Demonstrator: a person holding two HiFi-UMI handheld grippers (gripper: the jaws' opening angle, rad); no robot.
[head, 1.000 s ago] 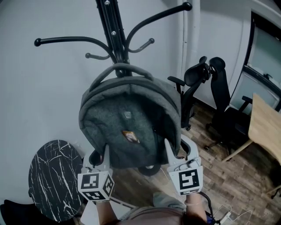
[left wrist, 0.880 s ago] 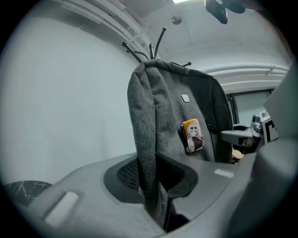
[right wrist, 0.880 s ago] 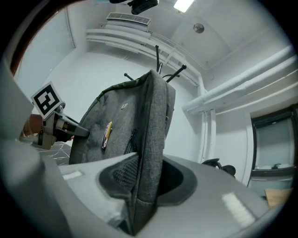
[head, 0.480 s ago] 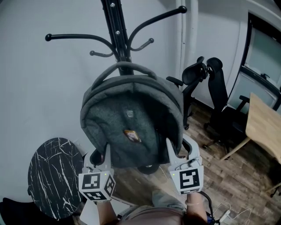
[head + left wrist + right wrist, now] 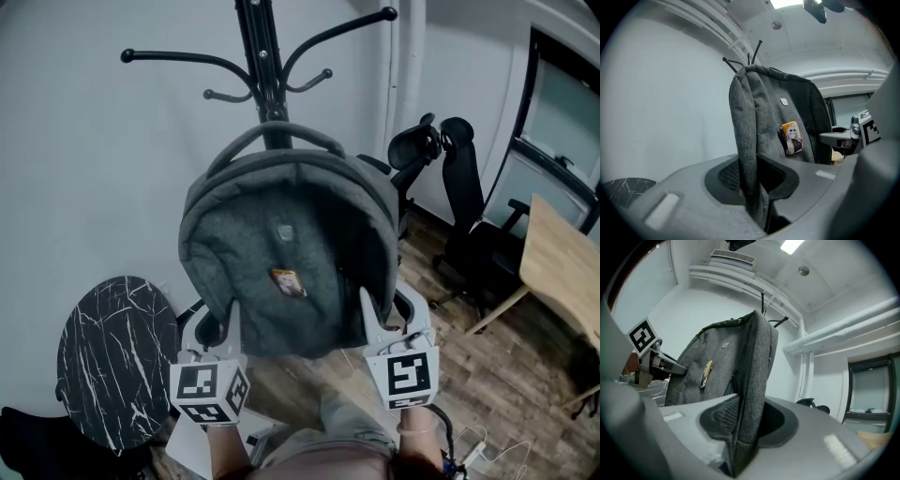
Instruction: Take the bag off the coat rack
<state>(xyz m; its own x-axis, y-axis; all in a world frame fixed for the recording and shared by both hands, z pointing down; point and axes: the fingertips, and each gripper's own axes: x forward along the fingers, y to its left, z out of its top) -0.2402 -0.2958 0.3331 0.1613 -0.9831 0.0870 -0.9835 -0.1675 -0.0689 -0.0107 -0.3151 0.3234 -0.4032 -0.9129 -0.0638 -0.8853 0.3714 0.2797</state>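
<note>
Bag before coat rack; marble table left, 2 office chairs right.

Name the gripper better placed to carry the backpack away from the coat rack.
Right, narrowly. The right gripper clamps a thick fold of the grey backpack's lower side, while the left gripper pinches a thinner edge. Both are shut on it, so it is probably best to move them together.

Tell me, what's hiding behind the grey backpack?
The black coat rack stands behind the backpack, with the white wall beyond it. The backpack covers the rack's lower pole and foot, so those can't be seen.
</note>
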